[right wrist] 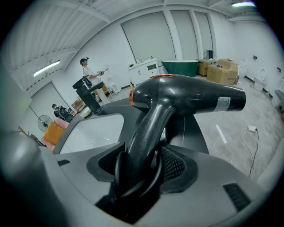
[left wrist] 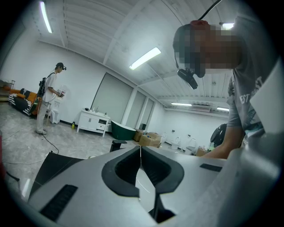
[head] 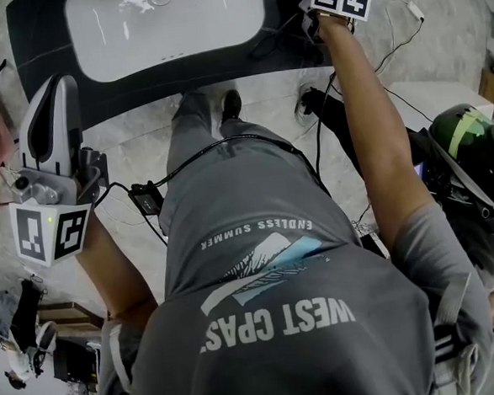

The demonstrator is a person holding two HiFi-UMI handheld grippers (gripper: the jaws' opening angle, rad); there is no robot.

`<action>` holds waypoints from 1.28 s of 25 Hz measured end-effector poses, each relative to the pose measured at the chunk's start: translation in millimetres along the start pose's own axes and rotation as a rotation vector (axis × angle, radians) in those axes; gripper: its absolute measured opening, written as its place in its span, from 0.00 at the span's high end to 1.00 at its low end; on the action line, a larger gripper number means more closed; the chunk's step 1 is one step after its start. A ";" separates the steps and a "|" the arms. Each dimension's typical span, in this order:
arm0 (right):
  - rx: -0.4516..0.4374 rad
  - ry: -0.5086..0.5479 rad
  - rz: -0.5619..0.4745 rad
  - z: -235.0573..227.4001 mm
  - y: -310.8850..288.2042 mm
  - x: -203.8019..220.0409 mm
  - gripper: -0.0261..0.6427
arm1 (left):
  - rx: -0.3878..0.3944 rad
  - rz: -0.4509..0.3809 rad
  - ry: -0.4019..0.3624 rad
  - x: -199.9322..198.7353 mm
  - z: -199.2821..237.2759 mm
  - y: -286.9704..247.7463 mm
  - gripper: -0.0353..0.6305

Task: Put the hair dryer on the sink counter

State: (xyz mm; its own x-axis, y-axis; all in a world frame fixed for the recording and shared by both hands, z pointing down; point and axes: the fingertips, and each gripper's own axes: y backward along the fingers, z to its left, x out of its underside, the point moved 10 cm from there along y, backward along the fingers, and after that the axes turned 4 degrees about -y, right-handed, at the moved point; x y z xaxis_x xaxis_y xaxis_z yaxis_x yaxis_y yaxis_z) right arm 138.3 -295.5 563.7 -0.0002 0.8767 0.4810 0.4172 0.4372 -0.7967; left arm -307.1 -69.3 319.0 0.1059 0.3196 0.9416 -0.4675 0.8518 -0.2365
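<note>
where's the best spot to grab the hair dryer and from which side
By the handle of the hair dryer, coming from its lower end with jaws across it: the handle is slim and long, the barrel above too fat to span. The right gripper is shut on it this way.

Right arm (head: 375, 116) stretched forward; the right hand-held gripper (right wrist: 141, 165) tilts downward, jaws clamped on the handle of a hair dryer (right wrist: 186, 95). Left arm (head: 121, 273) bent at the side; the left hand-held gripper (left wrist: 141, 150) sits near level, jaws together, empty.
</note>
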 end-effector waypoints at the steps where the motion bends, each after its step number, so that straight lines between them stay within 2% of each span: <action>1: 0.007 0.004 0.002 -0.8 -0.2 -0.4 0.57 | 0.000 0.000 0.000 -0.7 -1.1 -0.4 0.92; 7: 0.041 0.069 0.018 -2.4 -1.9 -3.9 0.56 | -0.002 -0.011 -0.002 -3.6 -6.4 -0.1 0.92; 16: 0.153 0.214 0.128 -0.9 -4.9 4.4 0.51 | 0.000 -0.039 0.005 -1.3 -14.3 11.8 0.92; 24: 0.142 0.242 0.122 0.2 13.8 9.1 0.45 | -0.007 -0.059 -0.015 -6.3 -33.8 25.0 0.92; 32: 0.103 0.256 0.039 8.3 42.3 4.4 0.45 | -0.007 -0.081 -0.035 -7.5 -42.9 36.8 0.92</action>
State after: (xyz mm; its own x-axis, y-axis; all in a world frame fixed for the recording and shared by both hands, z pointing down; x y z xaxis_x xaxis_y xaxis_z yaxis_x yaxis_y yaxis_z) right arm 148.5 -271.4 529.1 0.2487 0.8201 0.5154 0.3180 0.4335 -0.8432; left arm -287.4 -22.5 292.9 0.1119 0.2351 0.9655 -0.4528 0.8770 -0.1611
